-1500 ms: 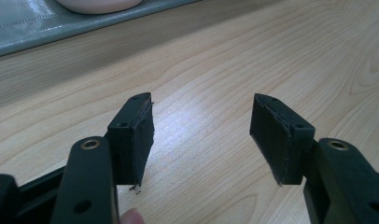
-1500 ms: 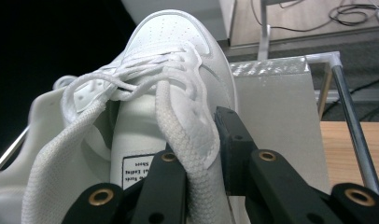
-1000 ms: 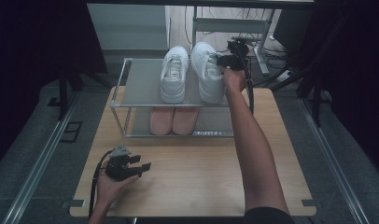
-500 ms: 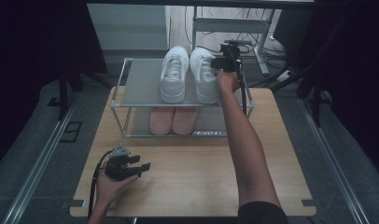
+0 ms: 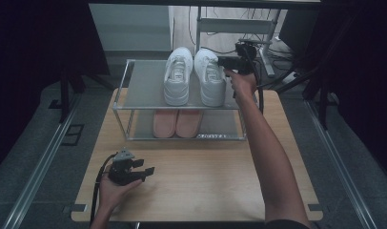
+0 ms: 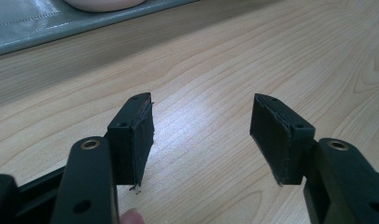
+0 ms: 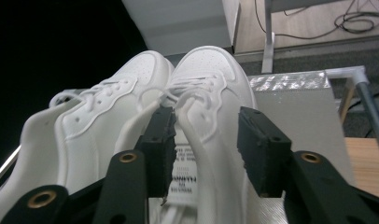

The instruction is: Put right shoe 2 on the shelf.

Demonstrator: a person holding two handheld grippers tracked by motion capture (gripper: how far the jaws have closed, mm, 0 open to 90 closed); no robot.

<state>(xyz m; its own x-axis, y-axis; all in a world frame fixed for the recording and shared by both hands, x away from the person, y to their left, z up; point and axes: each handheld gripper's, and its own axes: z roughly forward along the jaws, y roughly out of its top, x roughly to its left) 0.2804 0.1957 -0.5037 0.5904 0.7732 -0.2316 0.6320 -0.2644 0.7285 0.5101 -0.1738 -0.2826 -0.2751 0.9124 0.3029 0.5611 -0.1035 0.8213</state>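
Observation:
Two white sneakers stand side by side on the top shelf of a metal shoe rack (image 5: 144,90), toes pointing away: the left one (image 5: 178,76) and the right one (image 5: 209,78). My right gripper (image 5: 222,61) is at the right sneaker's (image 7: 211,79) heel side. Its jaws have just been opening. The shoe's collar wall stands between the pads, and the right pad (image 7: 260,144) is clear of it. My left gripper (image 5: 145,171) rests in a hand on the wooden table (image 5: 206,176) at the front left, open (image 6: 201,135) and empty.
A pair of pink shoes (image 5: 177,121) sits on the rack's lower shelf. The top shelf has bare room left of the white pair. Metal frames and cables (image 5: 239,19) lie on the floor behind the rack. Rails run along both sides of the table.
The right gripper's jaws have spread apart at the right sneaker's heel, and the hand shifted slightly. The sneaker now sits straight beside its mate. The left hand has kept still.

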